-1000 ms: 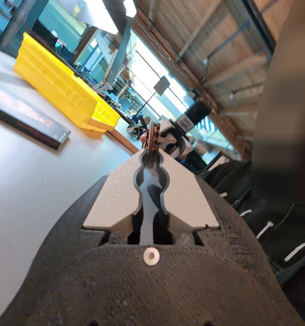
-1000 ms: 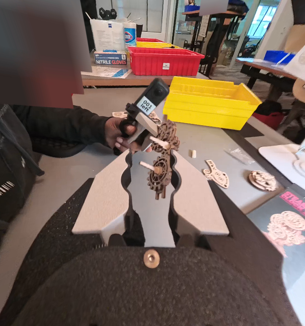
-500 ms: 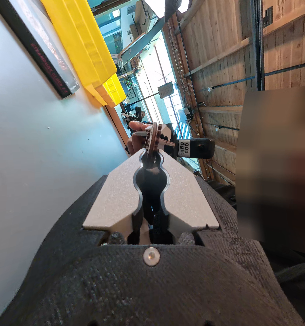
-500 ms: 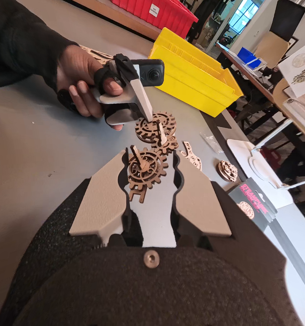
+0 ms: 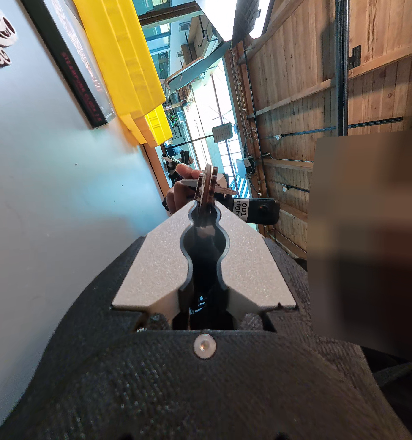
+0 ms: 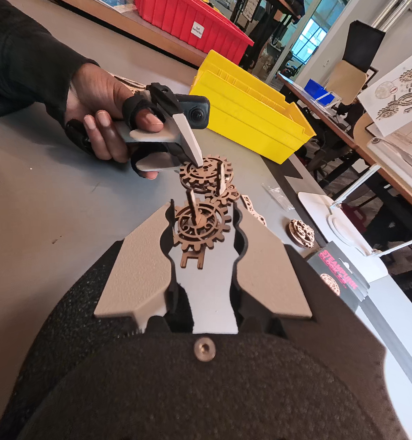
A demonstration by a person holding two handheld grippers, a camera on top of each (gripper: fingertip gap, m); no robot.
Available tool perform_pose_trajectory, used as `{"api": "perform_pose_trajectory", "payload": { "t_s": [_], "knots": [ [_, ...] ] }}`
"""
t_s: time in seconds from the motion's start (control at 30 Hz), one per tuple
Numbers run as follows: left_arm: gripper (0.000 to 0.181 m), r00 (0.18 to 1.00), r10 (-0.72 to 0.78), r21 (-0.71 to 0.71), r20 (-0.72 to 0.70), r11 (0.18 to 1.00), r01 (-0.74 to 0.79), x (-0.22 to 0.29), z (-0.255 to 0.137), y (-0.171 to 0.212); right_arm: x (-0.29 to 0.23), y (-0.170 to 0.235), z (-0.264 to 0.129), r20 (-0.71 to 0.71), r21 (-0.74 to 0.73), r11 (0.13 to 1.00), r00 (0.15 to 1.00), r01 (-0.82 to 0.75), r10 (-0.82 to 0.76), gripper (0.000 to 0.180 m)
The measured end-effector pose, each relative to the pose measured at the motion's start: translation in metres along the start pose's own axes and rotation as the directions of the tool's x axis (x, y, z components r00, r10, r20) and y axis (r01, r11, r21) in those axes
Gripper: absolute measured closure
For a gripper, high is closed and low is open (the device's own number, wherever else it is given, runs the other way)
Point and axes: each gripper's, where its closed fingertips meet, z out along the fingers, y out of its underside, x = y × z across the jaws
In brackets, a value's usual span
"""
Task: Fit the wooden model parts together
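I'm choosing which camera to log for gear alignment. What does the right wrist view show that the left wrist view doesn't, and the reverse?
Only the right wrist view shows the gear faces: the wooden gear assembly between the right gripper fingers, its pegs upright, plus a loose gear on the table and a red bin.

Only the left wrist view shows the left gripper shut on the gear assembly's edge, and the wooden wall.

Both show the assembly, the yellow bin and the black box.
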Motion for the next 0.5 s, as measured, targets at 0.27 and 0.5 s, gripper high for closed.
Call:
{"api": "perform_pose_trajectory", "payload": {
  "t_s": [0.27,0.5],
  "knots": [
    [0.172,1.0,0.004,-0.009,0.015,1.0,-0.003,-0.002,-0.001,0.0,-0.001,-0.001,0.0,0.008,0.022,0.999,0.999,-0.039,0.038,0.134],
    [0.147,0.947,0.24,-0.132,0.215,0.967,-0.216,-0.015,-0.009,-0.001,-0.013,0.01,-0.001,0.183,0.007,0.941,0.925,-0.339,0.332,0.134]
  ]
}}
